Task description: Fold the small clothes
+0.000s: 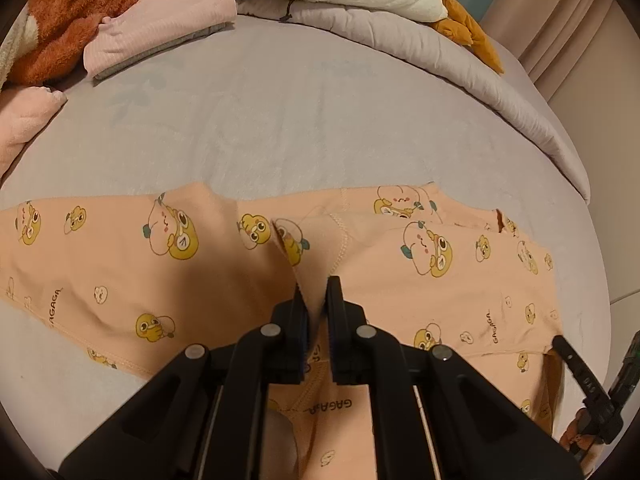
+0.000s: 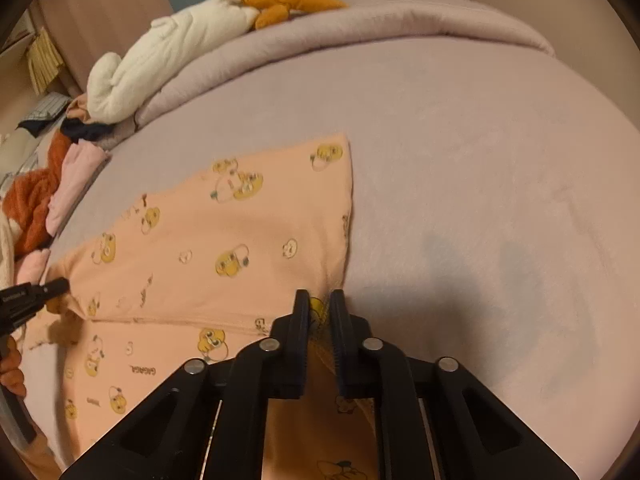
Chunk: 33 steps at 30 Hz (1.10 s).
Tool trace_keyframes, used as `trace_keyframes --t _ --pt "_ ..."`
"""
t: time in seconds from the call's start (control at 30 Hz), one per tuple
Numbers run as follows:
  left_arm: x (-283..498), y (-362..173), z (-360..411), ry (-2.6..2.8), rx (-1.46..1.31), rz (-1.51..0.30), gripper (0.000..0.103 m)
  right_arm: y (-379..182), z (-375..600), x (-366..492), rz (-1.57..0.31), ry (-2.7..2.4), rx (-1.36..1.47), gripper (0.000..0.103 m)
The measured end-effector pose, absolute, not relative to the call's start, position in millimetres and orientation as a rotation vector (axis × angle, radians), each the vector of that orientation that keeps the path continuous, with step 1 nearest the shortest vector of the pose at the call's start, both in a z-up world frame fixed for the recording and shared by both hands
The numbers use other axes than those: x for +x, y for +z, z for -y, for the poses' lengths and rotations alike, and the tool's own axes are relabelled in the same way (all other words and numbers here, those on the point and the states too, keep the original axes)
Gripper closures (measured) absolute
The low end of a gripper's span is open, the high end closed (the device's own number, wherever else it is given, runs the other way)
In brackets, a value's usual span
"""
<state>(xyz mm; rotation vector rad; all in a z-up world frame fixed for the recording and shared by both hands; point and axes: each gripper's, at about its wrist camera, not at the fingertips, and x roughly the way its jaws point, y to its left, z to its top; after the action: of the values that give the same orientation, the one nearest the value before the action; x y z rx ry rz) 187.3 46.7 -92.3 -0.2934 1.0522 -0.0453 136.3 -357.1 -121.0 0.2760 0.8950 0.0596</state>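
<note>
Both my tongs, left (image 1: 317,292) and right (image 2: 319,300), pinch the peach cartoon-print cotton garment (image 1: 120,272) near the bed's (image 1: 280,120) front edge, so one fold carries over evenly.

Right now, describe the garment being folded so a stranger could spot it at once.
Start at the grey bedspread. The peach garment lies flat at its near edge, both grippers pinching it. Unlike the plain pink clothes piled at the far left, it is printed with yellow cartoon ducks.

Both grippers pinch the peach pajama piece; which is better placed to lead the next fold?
Probably the right gripper: it pinches the pajama at its edge beside bare bedsheet; the left gripper pinches mid-garment.
</note>
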Motion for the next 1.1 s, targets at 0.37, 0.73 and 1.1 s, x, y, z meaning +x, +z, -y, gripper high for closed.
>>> trace_keyframes --t 0.37,0.73,1.1 --pt "194.3 -116.1 -44.1 -0.029 -0.261 -1.119 0.093 -134.6 357.7 138.0 -0.938 0.018 0.263 0.094" --pt "196.6 -125.2 -49.1 -0.038 -0.278 -1.131 0.089 -139.0 357.2 139.8 -0.952 0.014 0.292 0.094" --pt "187.7 -128.1 -43.1 -0.019 -0.195 -1.089 0.088 -141.0 361.5 140.0 -0.957 0.012 0.314 0.094"
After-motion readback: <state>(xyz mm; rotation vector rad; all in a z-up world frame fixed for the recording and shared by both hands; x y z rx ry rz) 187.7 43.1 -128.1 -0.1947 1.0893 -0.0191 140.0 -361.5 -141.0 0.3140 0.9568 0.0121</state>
